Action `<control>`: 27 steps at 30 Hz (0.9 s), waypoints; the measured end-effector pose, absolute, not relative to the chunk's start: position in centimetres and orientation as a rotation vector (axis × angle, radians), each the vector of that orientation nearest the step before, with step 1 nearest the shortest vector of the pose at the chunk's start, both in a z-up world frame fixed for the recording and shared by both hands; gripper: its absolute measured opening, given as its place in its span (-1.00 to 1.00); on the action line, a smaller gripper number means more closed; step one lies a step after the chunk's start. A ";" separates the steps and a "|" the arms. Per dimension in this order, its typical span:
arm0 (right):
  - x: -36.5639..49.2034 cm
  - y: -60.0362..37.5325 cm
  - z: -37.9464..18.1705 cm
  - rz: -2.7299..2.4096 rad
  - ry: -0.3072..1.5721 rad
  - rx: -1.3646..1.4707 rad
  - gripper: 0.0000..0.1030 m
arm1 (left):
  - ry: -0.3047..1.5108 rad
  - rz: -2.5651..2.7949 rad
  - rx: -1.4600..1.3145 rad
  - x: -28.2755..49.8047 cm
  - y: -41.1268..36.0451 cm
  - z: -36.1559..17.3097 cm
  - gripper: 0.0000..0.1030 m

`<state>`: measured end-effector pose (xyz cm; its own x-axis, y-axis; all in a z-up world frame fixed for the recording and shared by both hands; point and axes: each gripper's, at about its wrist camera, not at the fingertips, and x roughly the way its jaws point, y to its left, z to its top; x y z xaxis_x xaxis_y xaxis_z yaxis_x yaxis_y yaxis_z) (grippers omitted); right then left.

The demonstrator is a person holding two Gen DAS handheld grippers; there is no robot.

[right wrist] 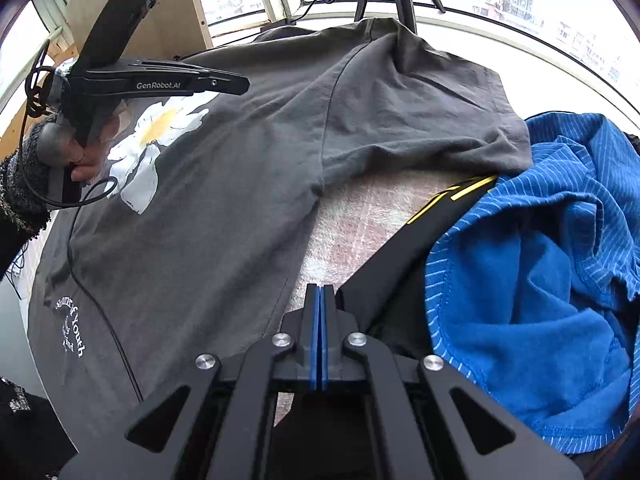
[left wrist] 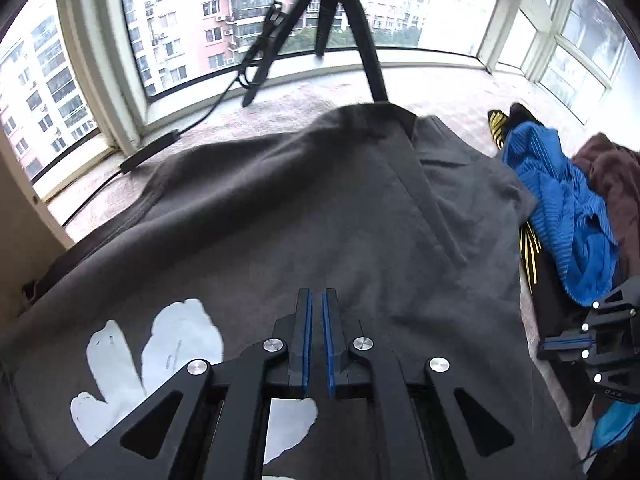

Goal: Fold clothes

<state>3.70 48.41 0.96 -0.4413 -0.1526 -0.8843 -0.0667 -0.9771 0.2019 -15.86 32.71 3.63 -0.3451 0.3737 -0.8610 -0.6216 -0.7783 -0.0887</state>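
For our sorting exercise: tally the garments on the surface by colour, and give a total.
Grey: 1, grey cotton T-shirt with white daisy print
Blue: 1, crumpled blue pinstriped garment
Black: 1, black garment with yellow stripes
Brown: 1, brown cloth heap
Total: 4

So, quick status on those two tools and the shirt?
Left tool shut, over grey T-shirt, empty. Right tool shut, off its edge. Shirt unfolded. Blue garment crowds the right.

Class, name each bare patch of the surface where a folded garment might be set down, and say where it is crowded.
One patch lies between the grey daisy-print T-shirt and the black yellow-striped garment. Another runs along the window sill beyond the shirt. The blue ribbed garment heap is crowded.
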 end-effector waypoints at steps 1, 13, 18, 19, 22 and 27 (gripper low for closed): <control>3.5 49.1 1.0 -2.603 -0.389 1.626 -0.91 | 0.316 2.158 -1.277 -16.0 31.7 4.1 -0.88; 2.0 49.8 3.0 -2.610 -0.515 1.522 -0.53 | 0.016 2.652 -1.545 -16.6 1.0 7.2 -0.36; -3.3 46.1 6.0 -2.629 -0.284 1.465 -0.53 | -0.253 2.618 -1.612 -16.8 -4.8 5.2 -0.28; -4.5 45.4 6.1 -2.623 -0.247 1.468 -0.53 | -0.223 2.613 -1.618 -17.1 -4.1 4.7 -0.25; -7.9 43.4 5.2 -2.596 -0.152 1.509 -0.53 | -0.123 2.606 -1.646 -17.8 -2.2 3.3 0.06; -9.8 41.8 2.4 -2.567 -0.035 1.617 -0.53 | -0.017 2.658 -1.738 -18.6 -1.9 1.4 0.01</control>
<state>-9.82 41.76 2.38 -0.4277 -0.1029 -0.8981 0.0786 -0.9940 0.0765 -18.57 -1.91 1.37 -0.4003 -0.0229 -0.9161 0.0343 -0.9994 0.0100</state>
